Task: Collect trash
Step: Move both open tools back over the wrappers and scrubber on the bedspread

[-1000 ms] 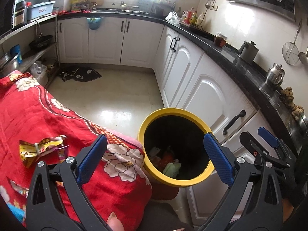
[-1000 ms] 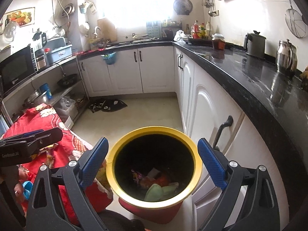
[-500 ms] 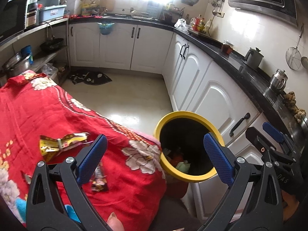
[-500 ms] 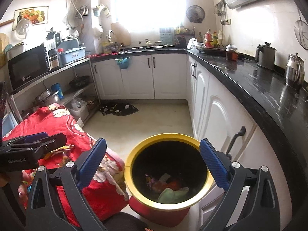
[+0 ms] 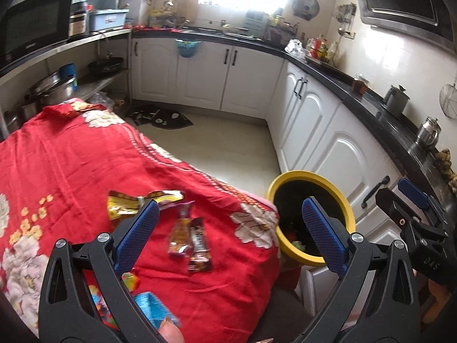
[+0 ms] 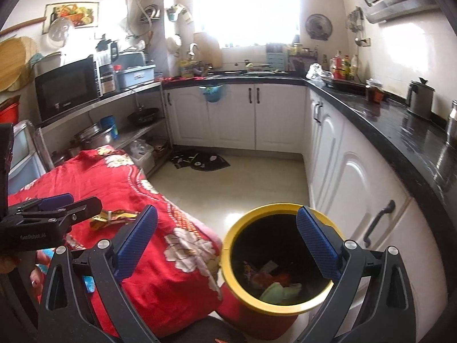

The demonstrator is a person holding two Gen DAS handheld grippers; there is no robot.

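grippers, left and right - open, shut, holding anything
Left gripper: open, empty, over the red cloth.
Right gripper: open, empty, by the bin.

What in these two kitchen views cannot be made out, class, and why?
- Blue packet: left wrist view, partly behind the left gripper.
- Bin contents: right wrist view, dark and jumbled; in the left wrist view a finger covers them.
- Yellow wrapper print: blurred.
- Window: overexposed.

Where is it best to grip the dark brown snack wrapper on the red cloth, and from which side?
The dark brown wrapper lies flat and long on the red cloth, overlapping a pink wrapper. Probably come from above with the open left gripper, jaws across its narrow width near the free lower end, pinching cloth as little as possible.
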